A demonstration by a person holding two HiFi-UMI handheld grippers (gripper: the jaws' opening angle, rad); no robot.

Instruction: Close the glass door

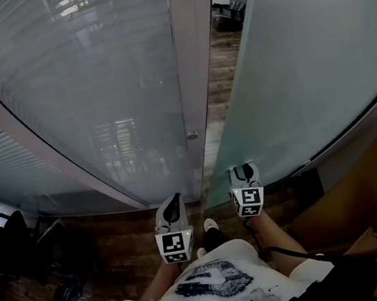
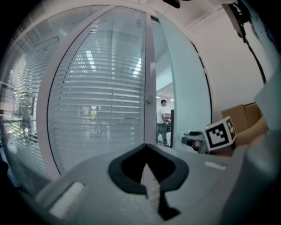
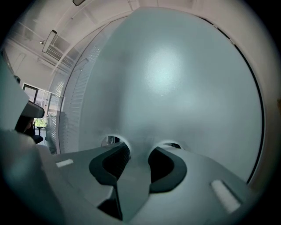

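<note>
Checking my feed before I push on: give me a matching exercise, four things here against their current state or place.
Things:
1. left gripper
2. right gripper
3. glass door
4. blinds

States:
A. frosted, standing ajar
B. jaws apart
C. horizontal slats, left of the door
D. jaws together

Pairs: 1-D, 2-B, 3-A, 4-C

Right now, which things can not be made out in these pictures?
- Right gripper view: the frosted door fills the frame, and its frosting hides everything behind it.
- Same view: whether the fingers touch the door is unclear.
- Head view: the knob beside the gap is too small to identify.
- Head view: the door's top is cut off by the upper edge.
- Left gripper view: the person in the gap is too small.
</note>
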